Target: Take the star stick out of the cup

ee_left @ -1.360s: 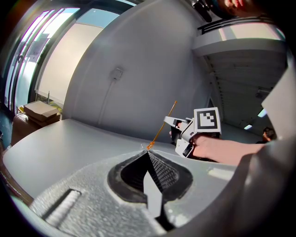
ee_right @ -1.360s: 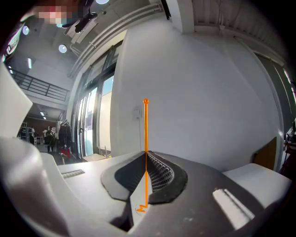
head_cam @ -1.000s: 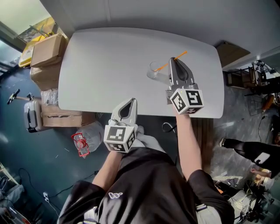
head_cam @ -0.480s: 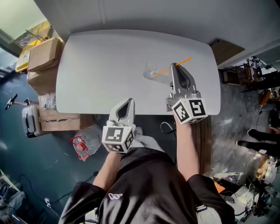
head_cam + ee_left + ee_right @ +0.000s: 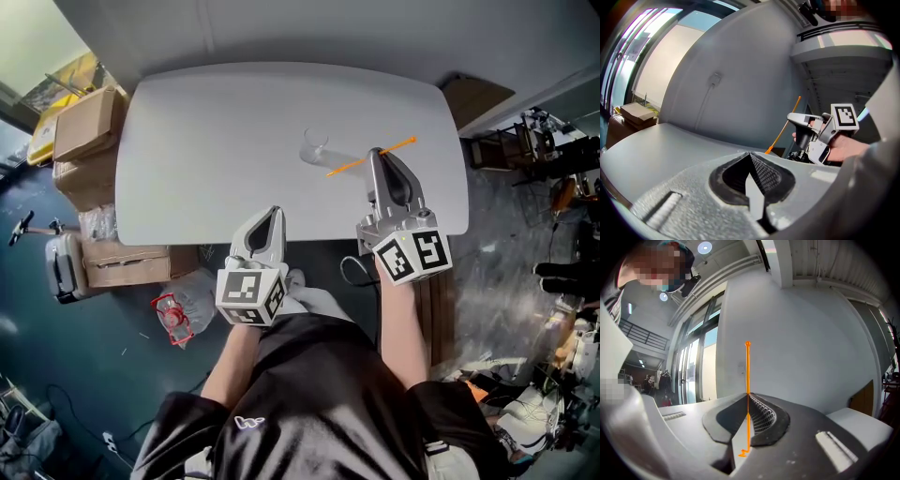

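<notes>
The left claw (image 5: 270, 214) sat at the near edge of the counter (image 5: 187, 122), its jaws together with nothing between them. At its 2 o'clock, the right claw (image 5: 377, 153) was clamped on the thin orange star stick (image 5: 345, 167), which ran across the jaws from 8 o'clock to 2 o'clock. The stick was out of the clear cup (image 5: 315, 146), which stood on the counter at about 11 o'clock from the stick's lower end.

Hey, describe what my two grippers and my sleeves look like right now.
Both the left gripper and right gripper are light grey, tapering to pointed jaws lined with black ribbed pads. Each carries a white cube printed with black square markers. The person wears a black short-sleeved top with a small white logo.
</notes>
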Motion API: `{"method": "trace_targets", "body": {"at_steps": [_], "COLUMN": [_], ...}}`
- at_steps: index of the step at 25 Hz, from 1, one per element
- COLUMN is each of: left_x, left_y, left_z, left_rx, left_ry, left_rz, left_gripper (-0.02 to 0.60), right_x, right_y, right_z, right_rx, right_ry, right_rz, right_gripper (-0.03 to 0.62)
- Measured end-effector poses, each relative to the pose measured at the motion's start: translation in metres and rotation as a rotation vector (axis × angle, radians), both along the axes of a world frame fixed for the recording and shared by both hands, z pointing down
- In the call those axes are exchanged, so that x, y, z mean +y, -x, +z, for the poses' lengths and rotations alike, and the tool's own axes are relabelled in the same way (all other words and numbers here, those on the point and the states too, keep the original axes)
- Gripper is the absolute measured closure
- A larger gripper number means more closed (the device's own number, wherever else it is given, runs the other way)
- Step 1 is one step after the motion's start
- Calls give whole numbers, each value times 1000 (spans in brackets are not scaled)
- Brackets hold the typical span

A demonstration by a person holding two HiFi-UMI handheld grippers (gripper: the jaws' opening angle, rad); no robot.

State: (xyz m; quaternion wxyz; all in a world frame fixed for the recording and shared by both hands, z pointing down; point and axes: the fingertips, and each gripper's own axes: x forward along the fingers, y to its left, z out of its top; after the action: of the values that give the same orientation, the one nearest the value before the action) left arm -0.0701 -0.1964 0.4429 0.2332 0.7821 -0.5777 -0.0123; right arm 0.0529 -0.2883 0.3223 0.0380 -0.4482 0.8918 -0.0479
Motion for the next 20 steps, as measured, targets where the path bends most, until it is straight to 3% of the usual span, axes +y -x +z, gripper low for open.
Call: {"method": "trace_targets", "body": {"at_steps": [20], "left_x": [1], "left_y": [-13], "left_z": [-14], "left_rx": [-21], "left_ry": [-29], "left_rz": [39], "left_gripper": [580], "right_x": [62], "right_y": [0], "right_z": [-3], "right_rx": [-7], "right_ry": [10], "right_rz": [-41], "right_gripper": [580]}}
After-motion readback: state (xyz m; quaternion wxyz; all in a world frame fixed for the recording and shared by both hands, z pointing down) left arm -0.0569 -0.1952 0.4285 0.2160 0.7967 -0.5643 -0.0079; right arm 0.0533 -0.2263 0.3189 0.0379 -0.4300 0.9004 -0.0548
